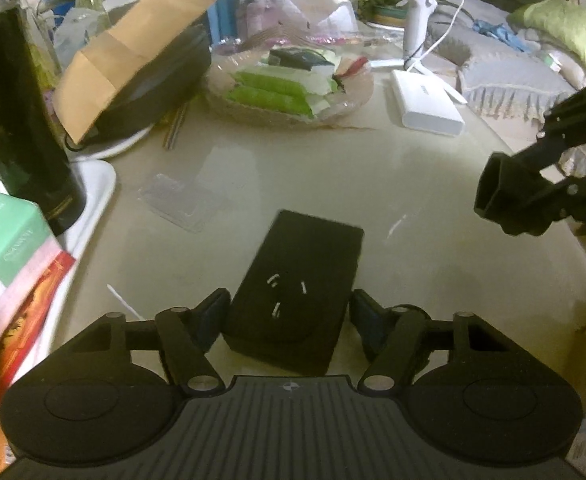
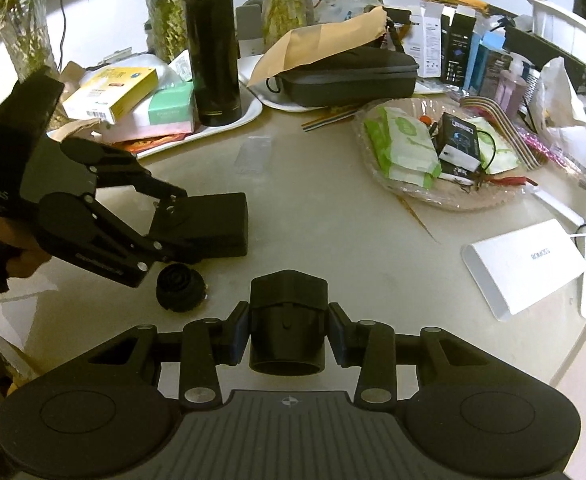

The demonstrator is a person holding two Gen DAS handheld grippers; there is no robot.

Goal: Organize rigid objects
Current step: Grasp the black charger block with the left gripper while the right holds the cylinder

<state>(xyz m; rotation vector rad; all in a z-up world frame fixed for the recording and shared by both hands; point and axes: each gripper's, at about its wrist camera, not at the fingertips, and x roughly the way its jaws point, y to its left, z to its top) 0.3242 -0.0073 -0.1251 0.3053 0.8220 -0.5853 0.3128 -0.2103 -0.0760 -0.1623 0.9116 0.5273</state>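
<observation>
My left gripper (image 1: 289,316) is shut on a flat black box (image 1: 297,280) that lies on the beige table; in the right wrist view the same box (image 2: 221,220) sits between its fingers (image 2: 169,216). My right gripper (image 2: 287,334) is shut on a black hollow plastic part (image 2: 287,308) and holds it above the table; it also shows in the left wrist view (image 1: 505,196) at the right. A small black round cap (image 2: 181,282) lies on the table beside the box.
A white tray (image 2: 249,114) carries a black flask (image 2: 213,48) and boxes. A black case (image 2: 349,76) under brown paper sits behind. A clear dish (image 2: 445,200) of packets is centre right. A white power bank (image 2: 525,264) lies right. A clear plastic sleeve (image 1: 185,200) lies mid-table.
</observation>
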